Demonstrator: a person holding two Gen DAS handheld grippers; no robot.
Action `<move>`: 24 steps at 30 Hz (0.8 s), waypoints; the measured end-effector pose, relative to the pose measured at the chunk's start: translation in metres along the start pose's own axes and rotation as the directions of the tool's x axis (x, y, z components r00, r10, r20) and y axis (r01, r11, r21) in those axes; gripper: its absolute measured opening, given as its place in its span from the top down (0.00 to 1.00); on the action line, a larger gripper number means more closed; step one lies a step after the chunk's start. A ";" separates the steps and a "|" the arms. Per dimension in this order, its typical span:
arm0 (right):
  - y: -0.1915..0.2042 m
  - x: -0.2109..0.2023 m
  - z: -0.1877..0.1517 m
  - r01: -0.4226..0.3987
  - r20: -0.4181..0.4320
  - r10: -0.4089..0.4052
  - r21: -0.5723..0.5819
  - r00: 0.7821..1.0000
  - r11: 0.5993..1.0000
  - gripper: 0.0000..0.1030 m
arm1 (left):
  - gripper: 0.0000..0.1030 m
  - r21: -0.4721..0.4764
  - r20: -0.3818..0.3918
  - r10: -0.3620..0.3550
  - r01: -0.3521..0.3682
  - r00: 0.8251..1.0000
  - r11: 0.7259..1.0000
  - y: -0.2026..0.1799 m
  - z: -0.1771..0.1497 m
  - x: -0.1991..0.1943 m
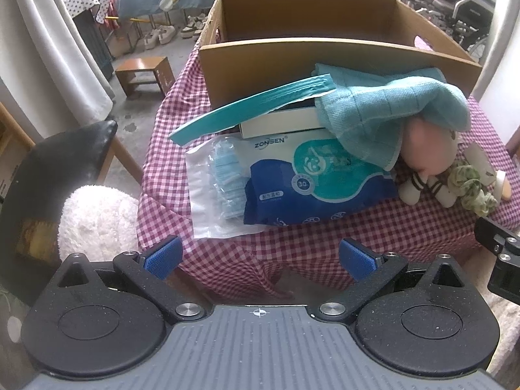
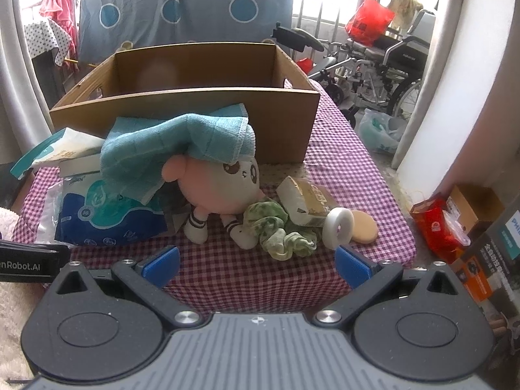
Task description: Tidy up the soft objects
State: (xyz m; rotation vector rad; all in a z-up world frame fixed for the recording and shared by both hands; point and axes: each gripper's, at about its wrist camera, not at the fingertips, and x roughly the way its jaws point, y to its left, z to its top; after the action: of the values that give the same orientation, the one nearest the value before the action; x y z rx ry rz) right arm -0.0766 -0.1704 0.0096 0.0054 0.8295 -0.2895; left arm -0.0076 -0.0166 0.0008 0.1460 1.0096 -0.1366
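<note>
A woven checked cloth (image 1: pixel 325 234) covers the table before me, under a matt brown cardboard box (image 2: pixel 282 120), a looped terry towel (image 2: pixel 182 139) and a soft plush doll (image 2: pixel 221 182). The wipes pack (image 1: pixel 312 188) is glossy plastic film, the mask bag (image 1: pixel 204 195) clear and shiny. My tongs' blue pads (image 1: pixel 162 256) are ribbed, their black arms grainy and matt with bright metal pins.
</note>
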 end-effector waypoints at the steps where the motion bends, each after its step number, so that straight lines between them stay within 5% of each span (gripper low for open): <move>1: 0.000 0.000 0.000 0.000 -0.001 0.000 -0.001 1.000 1.000 0.00 | 0.00 -0.002 0.000 0.000 0.000 1.000 1.000 0.000 0.000 0.000; 24: 0.005 0.003 -0.001 -0.017 -0.016 0.017 -0.001 1.000 1.000 0.00 | 0.00 -0.015 -0.001 0.011 -0.011 1.000 1.000 0.004 0.000 0.001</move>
State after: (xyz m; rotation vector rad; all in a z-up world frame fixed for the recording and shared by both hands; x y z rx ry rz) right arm -0.0738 -0.1667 0.0062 0.0131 0.8448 -0.2735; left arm -0.0065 -0.0122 0.0001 0.1384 1.0103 -0.1186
